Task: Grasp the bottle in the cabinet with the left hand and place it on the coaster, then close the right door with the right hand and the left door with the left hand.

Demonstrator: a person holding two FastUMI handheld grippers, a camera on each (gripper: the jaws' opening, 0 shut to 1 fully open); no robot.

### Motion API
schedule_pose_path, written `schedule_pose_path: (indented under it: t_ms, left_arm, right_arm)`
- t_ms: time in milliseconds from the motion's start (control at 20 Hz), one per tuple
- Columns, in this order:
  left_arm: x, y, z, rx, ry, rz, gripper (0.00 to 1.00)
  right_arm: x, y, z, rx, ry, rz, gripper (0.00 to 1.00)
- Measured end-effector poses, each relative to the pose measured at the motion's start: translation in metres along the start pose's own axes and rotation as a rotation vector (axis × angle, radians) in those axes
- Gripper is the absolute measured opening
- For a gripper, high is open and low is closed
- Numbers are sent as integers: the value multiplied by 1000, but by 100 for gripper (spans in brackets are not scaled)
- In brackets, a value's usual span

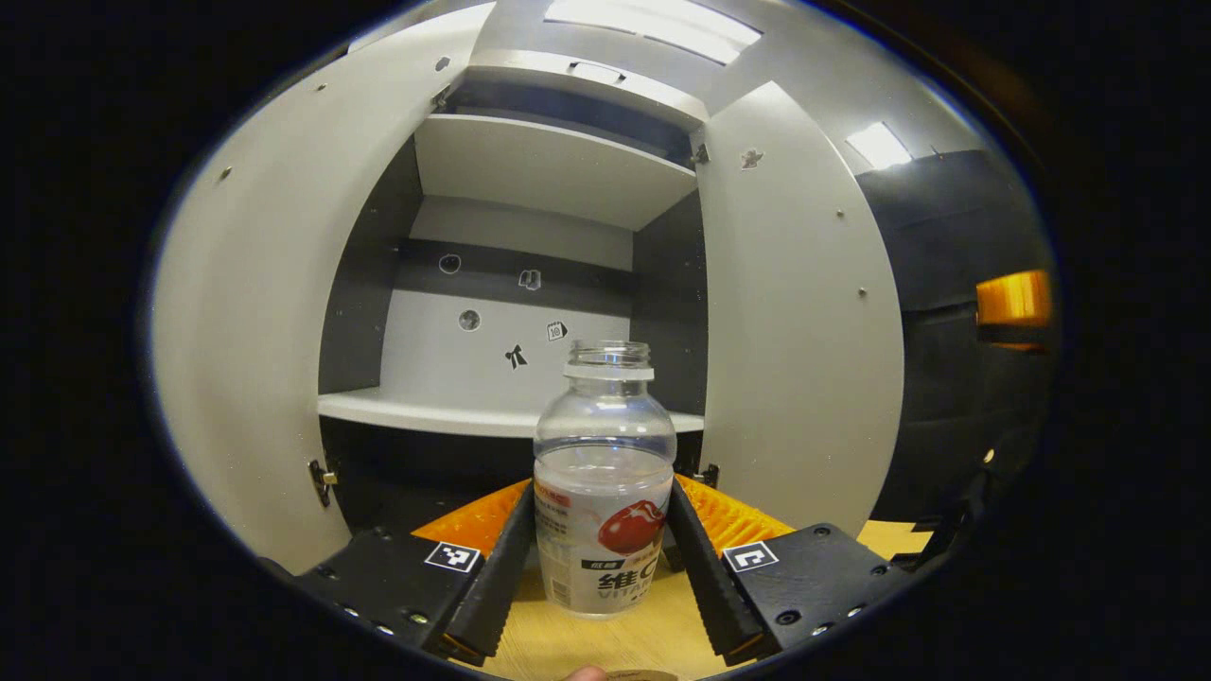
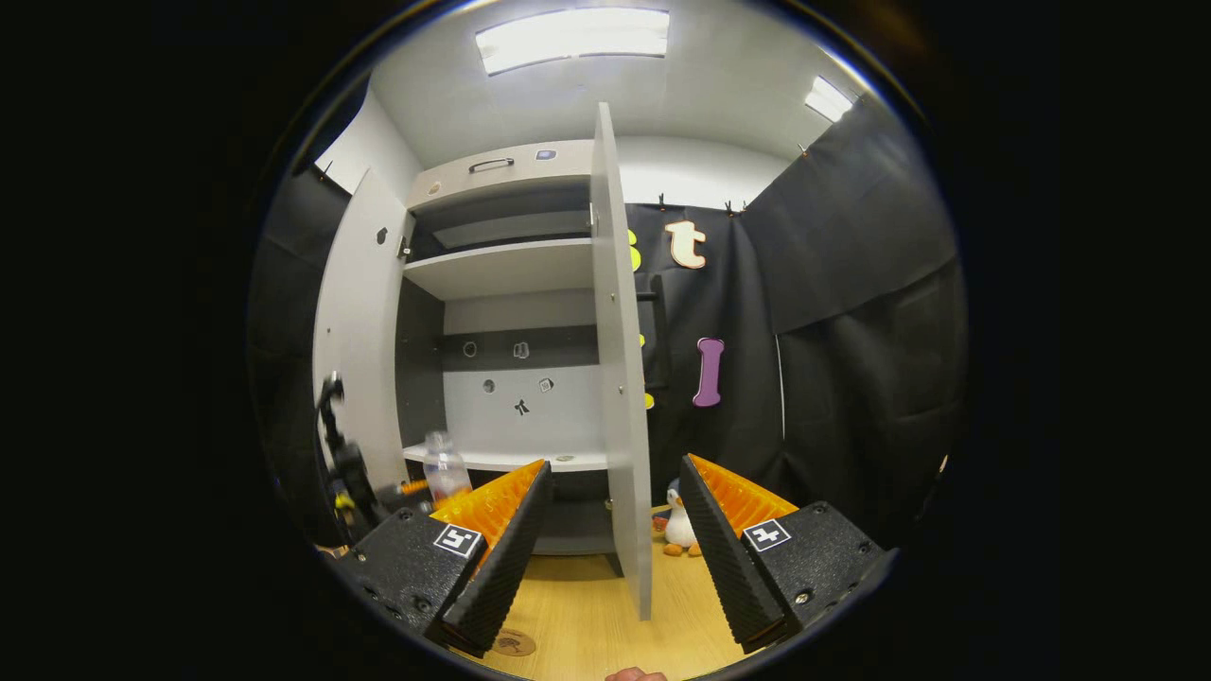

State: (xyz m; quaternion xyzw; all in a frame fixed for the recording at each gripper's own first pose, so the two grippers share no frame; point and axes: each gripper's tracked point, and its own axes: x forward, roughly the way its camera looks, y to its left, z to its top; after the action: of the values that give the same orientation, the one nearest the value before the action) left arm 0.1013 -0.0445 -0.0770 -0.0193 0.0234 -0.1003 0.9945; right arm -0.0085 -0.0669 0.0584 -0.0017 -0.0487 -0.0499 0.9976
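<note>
We see the left gripper (image 1: 603, 567) with jaws pinching the bottle (image 1: 605, 482) above the wooden bench (image 1: 568, 643), before the open cabinet (image 1: 530, 236). The right gripper (image 2: 610, 553) has jaws spread, straddling the right door (image 2: 624, 397); the coaster (image 2: 513, 643) lies at the bench's near edge.

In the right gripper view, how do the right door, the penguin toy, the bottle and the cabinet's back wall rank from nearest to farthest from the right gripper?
1. Right door: straight ahead, edge-on, between the jaws' line of sight.
2. Penguin toy: on the table just past the door, right of it.
3. Bottle: at the left, before the cabinet, in the left gripper.
4. Back wall: deepest, behind the shelf.
</note>
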Motion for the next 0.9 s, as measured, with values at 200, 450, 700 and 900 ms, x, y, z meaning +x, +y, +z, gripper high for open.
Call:
schedule_pose_path:
  t_ms: [200, 450, 700, 900]
  left_arm:
    - [-22, -19, -56, 24, 47, 8, 78]
    - [-39, -35, -102, 33, 73, 13, 78]
    - [-49, -40, -125, 51, 50, 27, 78]
    - [-56, -34, -149, 34, 99, 33, 78]
  right_arm:
    - [-7, 5, 7, -17, 7, 8, 82]
    - [-11, 6, 9, -21, 22, -5, 83]
    - [-12, 1, 6, -35, 59, -41, 83]
    - [-7, 9, 3, -58, 79, -31, 83]
